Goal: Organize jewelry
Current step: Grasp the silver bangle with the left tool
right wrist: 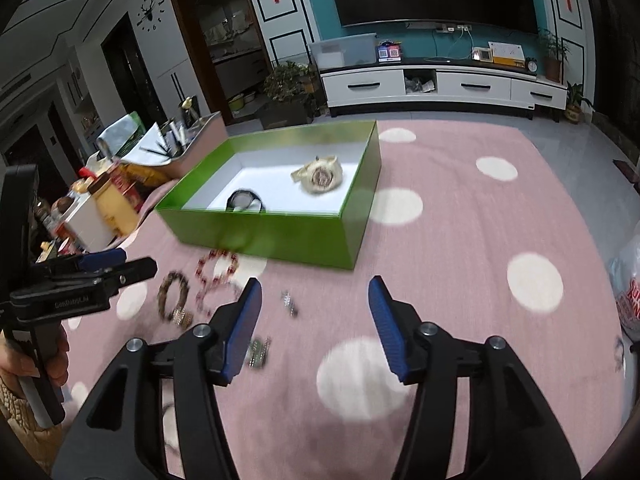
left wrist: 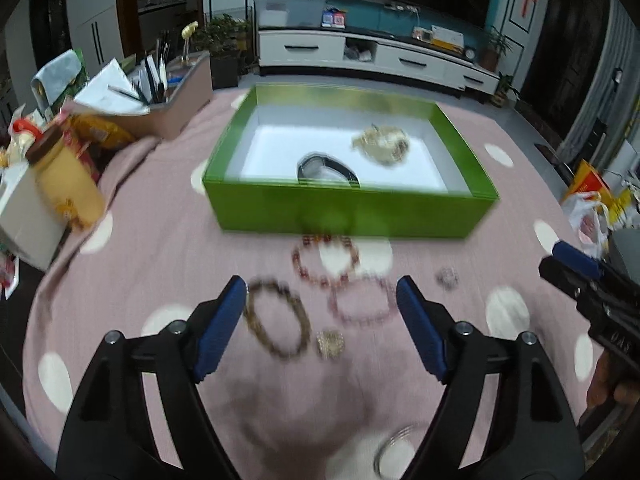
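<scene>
A green box (left wrist: 344, 210) (right wrist: 280, 236) stands on a pink dotted cloth. It holds a cream watch (left wrist: 382, 144) (right wrist: 320, 174) and a black watch (left wrist: 326, 170) (right wrist: 245, 201). In front of it lie a red bead bracelet (left wrist: 324, 260) (right wrist: 216, 266), a pink bracelet (left wrist: 362, 300), a brown bracelet (left wrist: 278, 320) (right wrist: 173, 294), a gold piece (left wrist: 330, 343) and small silver pieces (left wrist: 447, 278) (right wrist: 289, 303). My left gripper (left wrist: 320, 312) is open above the bracelets. My right gripper (right wrist: 314, 312) is open, empty, right of them.
Clutter sits at the cloth's left edge: a yellow jar (left wrist: 66, 176), a white box (left wrist: 24, 216), a tray of pens (left wrist: 160, 92). A silver bangle (left wrist: 394, 450) lies near me. A plastic bag (right wrist: 630, 300) is at the right. A TV cabinet (right wrist: 440, 84) stands behind.
</scene>
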A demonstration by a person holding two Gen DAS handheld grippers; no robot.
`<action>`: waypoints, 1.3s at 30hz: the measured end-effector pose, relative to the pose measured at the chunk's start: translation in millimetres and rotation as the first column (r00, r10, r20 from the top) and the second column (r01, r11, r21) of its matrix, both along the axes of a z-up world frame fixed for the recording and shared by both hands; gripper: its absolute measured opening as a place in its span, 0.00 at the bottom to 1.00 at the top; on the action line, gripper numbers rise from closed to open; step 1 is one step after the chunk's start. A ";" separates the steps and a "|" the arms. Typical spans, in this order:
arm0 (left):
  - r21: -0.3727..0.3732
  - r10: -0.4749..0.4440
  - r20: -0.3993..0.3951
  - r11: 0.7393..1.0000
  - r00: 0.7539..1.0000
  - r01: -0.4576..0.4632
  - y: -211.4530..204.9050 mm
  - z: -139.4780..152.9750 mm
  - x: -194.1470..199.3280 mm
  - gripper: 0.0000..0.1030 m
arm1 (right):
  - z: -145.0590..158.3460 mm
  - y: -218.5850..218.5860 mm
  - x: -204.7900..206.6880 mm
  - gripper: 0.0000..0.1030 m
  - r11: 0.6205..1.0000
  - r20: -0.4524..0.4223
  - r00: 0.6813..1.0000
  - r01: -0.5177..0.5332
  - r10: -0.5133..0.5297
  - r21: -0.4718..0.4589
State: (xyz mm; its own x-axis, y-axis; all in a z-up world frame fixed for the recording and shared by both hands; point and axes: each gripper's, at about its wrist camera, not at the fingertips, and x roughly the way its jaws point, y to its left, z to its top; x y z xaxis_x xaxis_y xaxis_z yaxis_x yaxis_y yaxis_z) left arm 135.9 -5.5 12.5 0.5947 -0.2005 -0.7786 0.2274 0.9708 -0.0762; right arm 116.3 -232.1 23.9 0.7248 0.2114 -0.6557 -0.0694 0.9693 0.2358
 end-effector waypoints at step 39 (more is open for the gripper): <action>0.063 -0.220 -0.057 0.973 0.974 0.224 -30.8 -71.2 -91.2 0.31 | -32.6 10.8 -93.7 0.55 0.998 -0.057 0.998 -0.009 0.013 0.066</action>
